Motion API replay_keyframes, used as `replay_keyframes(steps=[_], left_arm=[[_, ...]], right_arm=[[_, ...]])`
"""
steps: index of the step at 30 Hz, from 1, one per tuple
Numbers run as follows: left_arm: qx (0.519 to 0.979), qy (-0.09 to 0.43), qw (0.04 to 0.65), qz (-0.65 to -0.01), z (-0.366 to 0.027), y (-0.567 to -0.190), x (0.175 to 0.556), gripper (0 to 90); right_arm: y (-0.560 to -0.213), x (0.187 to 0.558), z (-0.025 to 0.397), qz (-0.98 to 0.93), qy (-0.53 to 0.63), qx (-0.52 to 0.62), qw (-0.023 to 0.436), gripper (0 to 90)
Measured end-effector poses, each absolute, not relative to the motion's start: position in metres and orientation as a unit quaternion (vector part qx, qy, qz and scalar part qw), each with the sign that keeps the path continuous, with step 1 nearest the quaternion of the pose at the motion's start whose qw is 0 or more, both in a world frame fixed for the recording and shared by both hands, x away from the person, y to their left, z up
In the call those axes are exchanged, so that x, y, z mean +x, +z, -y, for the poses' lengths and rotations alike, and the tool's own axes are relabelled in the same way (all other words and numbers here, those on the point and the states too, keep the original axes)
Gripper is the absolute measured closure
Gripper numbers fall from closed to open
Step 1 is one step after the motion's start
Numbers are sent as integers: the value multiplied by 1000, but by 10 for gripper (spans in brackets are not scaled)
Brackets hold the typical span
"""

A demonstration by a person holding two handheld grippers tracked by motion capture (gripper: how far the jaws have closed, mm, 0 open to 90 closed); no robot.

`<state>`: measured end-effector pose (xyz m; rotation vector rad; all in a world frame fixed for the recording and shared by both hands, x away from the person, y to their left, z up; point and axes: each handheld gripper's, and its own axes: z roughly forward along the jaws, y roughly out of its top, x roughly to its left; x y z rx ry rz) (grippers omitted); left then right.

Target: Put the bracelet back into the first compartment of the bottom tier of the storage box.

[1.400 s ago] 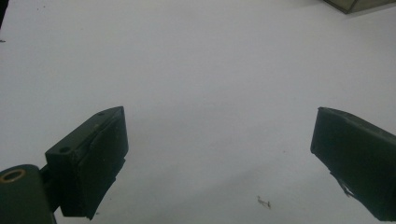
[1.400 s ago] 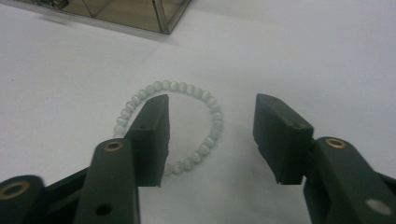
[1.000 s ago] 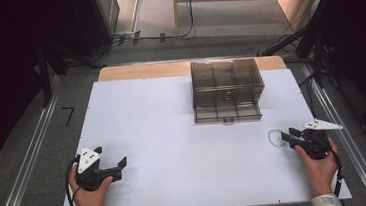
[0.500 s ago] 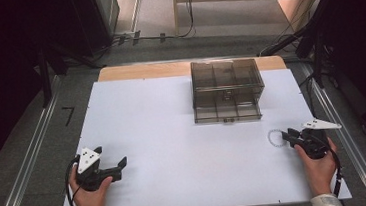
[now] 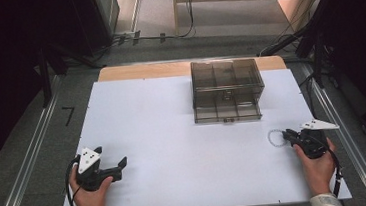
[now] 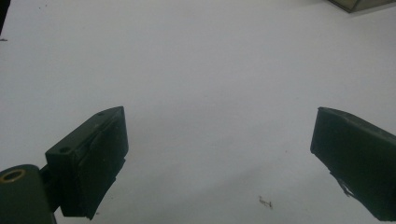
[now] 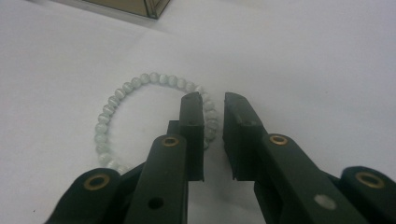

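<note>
1. the table [image 5: 173, 134] carries a smoky drawer box [image 5: 226, 91] at its far side.
2. my left gripper [image 6: 219, 154], far left of the box and nearer me, gapes wide, holding nothing.
3. my right gripper [image 7: 213, 109], near-right of the box, is nearly closed, pinching the bracelet's strand.
4. the bead bracelet [image 7: 140, 84] lies flat there.

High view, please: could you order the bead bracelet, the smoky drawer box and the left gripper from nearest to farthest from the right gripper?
1. Bead bracelet, on the table at the right gripper's fingers.
2. Smoky drawer box, farther back, toward the table's middle.
3. Left gripper, across the table at its near left.
</note>
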<state>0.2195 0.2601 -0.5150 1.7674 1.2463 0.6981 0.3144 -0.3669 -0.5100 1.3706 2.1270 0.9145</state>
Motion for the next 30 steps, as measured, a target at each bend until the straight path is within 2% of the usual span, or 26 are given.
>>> replay_keyframes(steps=[5,30], left_arm=[[706,278,421,-497,-260,-515,220,48],[707,276,423,-496,-261,-515,220,48]], right_arm=[[-510,315,367,-770,334,498,219,838],[-498,310,373,-763,378,481,210,856]])
